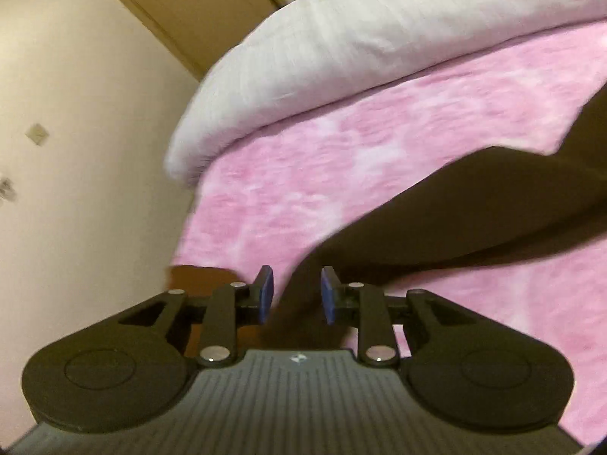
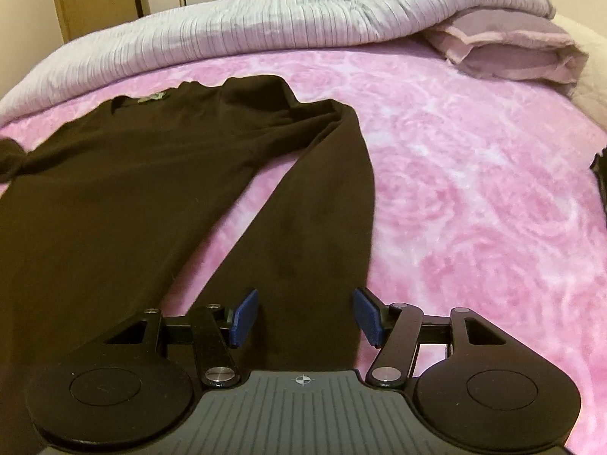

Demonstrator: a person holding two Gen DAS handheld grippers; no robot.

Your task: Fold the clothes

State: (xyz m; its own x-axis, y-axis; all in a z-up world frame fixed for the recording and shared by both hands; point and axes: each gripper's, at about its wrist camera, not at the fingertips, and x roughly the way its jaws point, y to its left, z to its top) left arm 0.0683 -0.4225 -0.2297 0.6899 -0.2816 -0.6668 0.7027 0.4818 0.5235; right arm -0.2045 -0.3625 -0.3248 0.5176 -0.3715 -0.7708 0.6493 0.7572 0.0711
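A dark brown long-sleeved sweater (image 2: 114,189) lies flat on a pink bed cover (image 2: 474,189), collar toward the far side. Its right sleeve (image 2: 315,227) runs down toward my right gripper (image 2: 305,316), which is open with its blue pads on either side of the sleeve's cuff end. In the left wrist view the other sleeve (image 1: 455,204) stretches across the pink cover (image 1: 341,159) and its end passes between the blue pads of my left gripper (image 1: 296,295). The pads there stand apart around the cloth, not pressed on it.
A grey ribbed duvet (image 2: 265,26) is bunched along the far side of the bed, also in the left wrist view (image 1: 341,38). A mauve pillow (image 2: 512,49) lies at the far right. The bed's left edge drops to a beige wall (image 1: 76,151) and a wooden door (image 1: 182,7).
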